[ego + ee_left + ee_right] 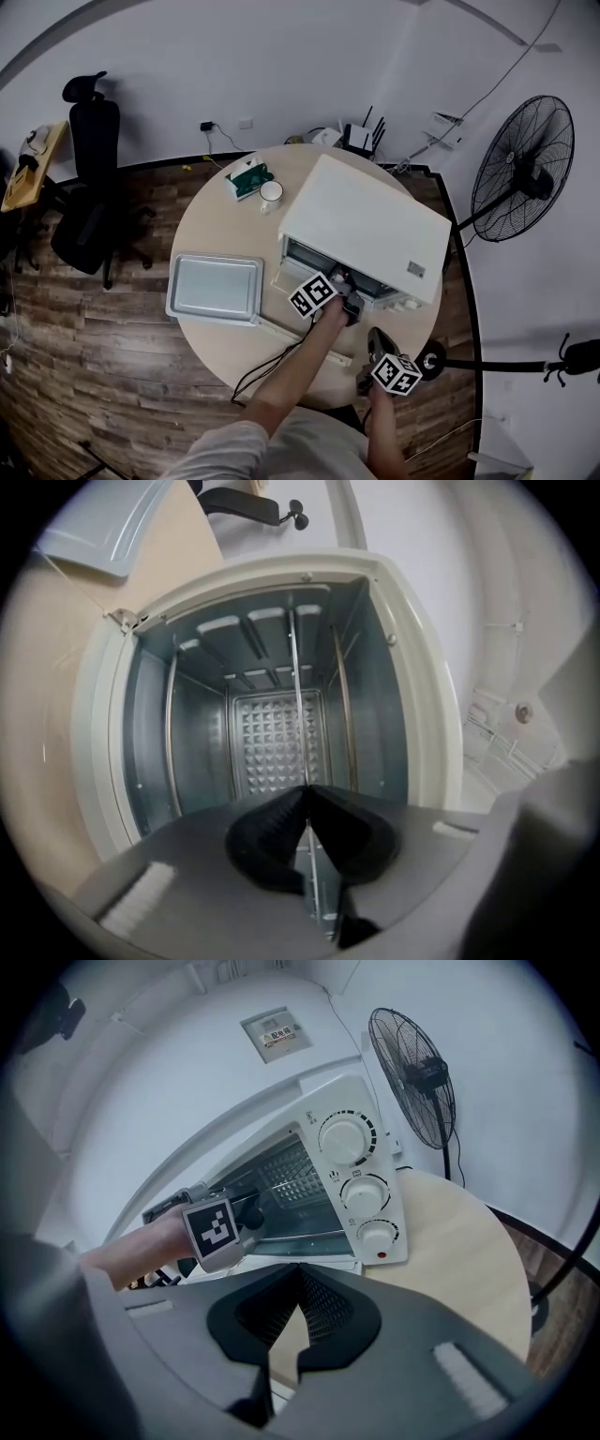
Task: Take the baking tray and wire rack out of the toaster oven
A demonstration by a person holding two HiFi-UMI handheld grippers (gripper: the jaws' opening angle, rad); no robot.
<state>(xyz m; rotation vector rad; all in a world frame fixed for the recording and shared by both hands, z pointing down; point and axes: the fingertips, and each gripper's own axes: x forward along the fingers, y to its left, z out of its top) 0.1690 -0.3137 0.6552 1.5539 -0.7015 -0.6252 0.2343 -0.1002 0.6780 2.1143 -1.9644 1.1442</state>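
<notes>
The left gripper (306,789) has its jaws pressed together on the front edge of the wire rack (296,696); the rack lies straight ahead, running deep into the toaster oven (103,761) along the gripper's own line; the right gripper (300,1267), closed and empty, hangs farther back; the baking tray (214,288) already lies out on the table (217,349).

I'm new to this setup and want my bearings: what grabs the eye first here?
The white toaster oven stands open on the round table, with the left gripper reaching into its mouth, shut on the wire rack. The baking tray already lies out on the table left of the oven, and a big black fan stands at the right.
</notes>
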